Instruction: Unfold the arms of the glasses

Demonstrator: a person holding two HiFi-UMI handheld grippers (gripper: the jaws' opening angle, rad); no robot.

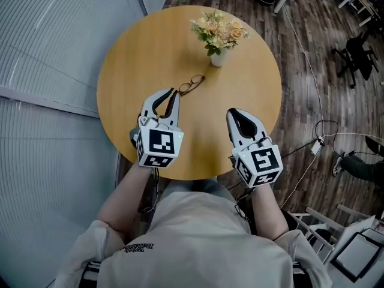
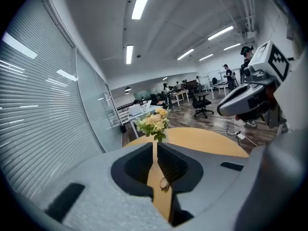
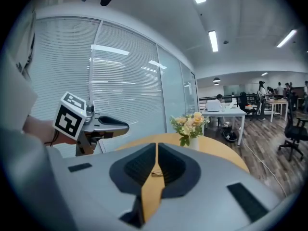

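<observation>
Brown-framed glasses point(image 1: 191, 84) lie folded on the round wooden table point(image 1: 132, 59), a little left of its middle. My left gripper point(image 1: 173, 92) is shut and empty, its tips just short of the glasses on the near side. Through its jaws the glasses point(image 2: 164, 184) show low in the slit, with the left gripper point(image 2: 155, 146) above the table. My right gripper point(image 1: 231, 112) is also shut and empty, hovering to the right of the glasses and nearer the table's front edge. In the right gripper view the glasses point(image 3: 156, 174) look small and far between the right gripper point(image 3: 157, 146) jaws.
A white vase of yellow flowers point(image 1: 218, 35) stands at the table's far side, beyond the glasses. A glass wall with blinds point(image 1: 48, 71) runs along the left. Cables point(image 1: 315, 143) and office chairs point(image 1: 357, 56) are on the wooden floor to the right.
</observation>
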